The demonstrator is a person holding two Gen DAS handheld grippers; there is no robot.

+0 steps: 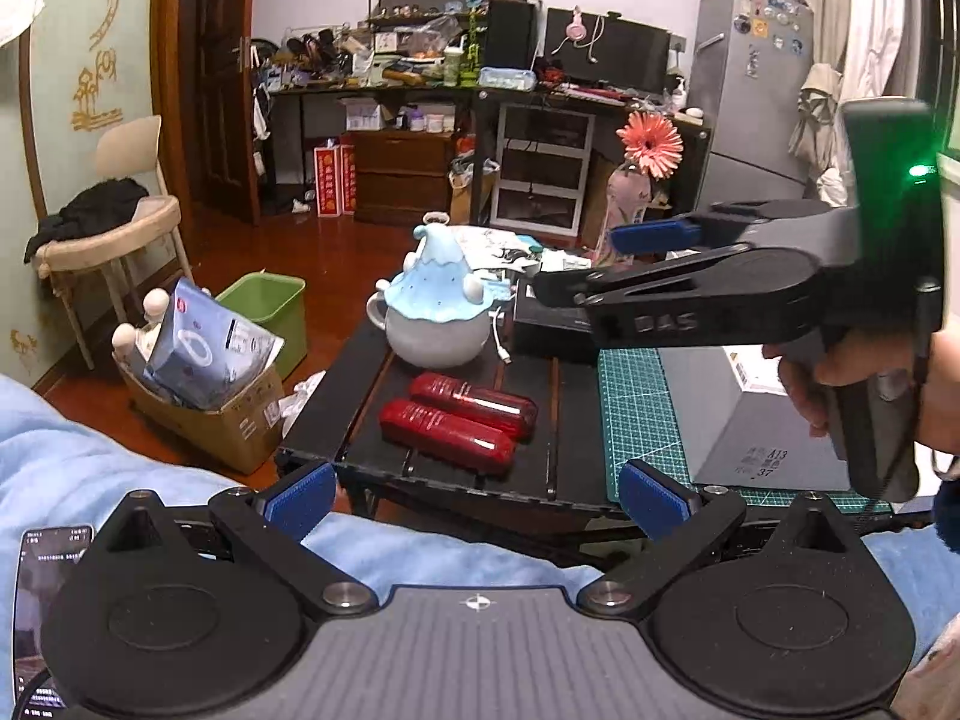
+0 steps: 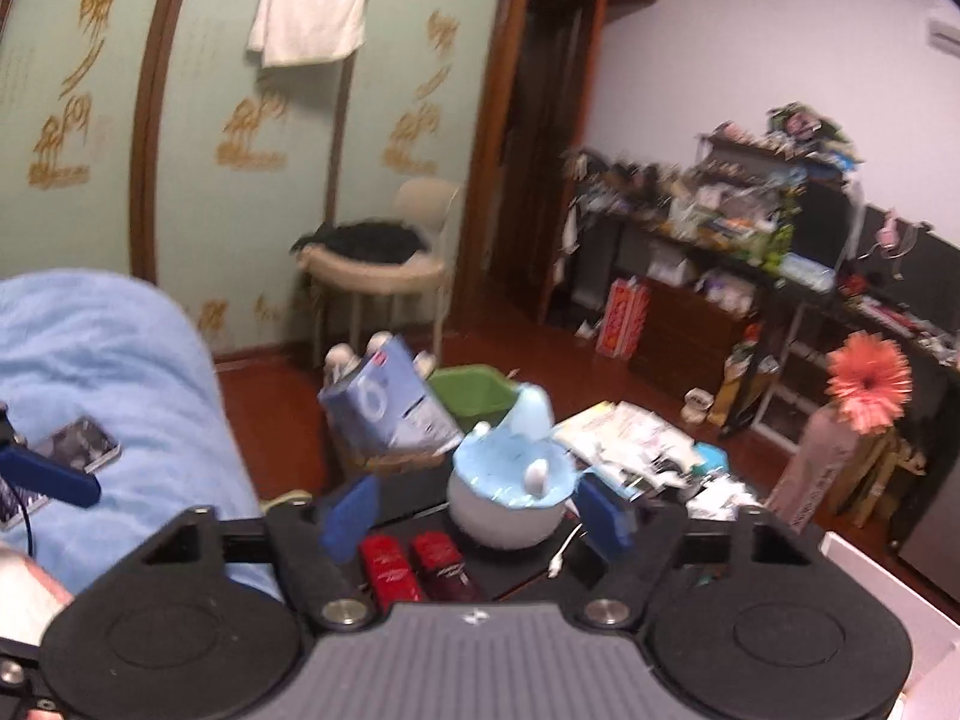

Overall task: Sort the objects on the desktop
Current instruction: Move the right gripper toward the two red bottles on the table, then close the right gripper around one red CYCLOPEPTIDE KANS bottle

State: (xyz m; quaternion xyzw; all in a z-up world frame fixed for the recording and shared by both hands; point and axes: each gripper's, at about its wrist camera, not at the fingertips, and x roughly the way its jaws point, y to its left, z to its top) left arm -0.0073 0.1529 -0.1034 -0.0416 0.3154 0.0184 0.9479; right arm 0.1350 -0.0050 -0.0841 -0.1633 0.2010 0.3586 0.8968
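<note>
1. Your right jaws (image 2: 477, 516) stand partly spread with nothing between the blue pads (image 2: 351, 519). They hang above the near part of the black slatted counter (image 1: 564, 420).

2. Just below and ahead of those jaws lie the two dark red translucent plastic cases (image 2: 414, 567), side by side and touching. Their long axes run roughly along the line your right jaws point, so the pads straddle the pair across its short width.

3. Past the cases, a little to the right of centre between the pads, sits the round white ceramic pot with a pale blue wavy lid (image 2: 510, 480). A white cable end (image 2: 561, 555) lies beside it.

4. Your left jaws (image 1: 474, 501) are spread wide and empty, held low near the counter's front edge. From them the red cases lie ahead and slightly left, with their long axes slanting across the view.

5. The right jaws look the nearer of the two to the cases, so I judge the pick falls to your right hand (image 1: 840, 384). The right view is blurred, so exact clearance cannot be told.

6. Closing on one case alone may drag its neighbour.
</note>
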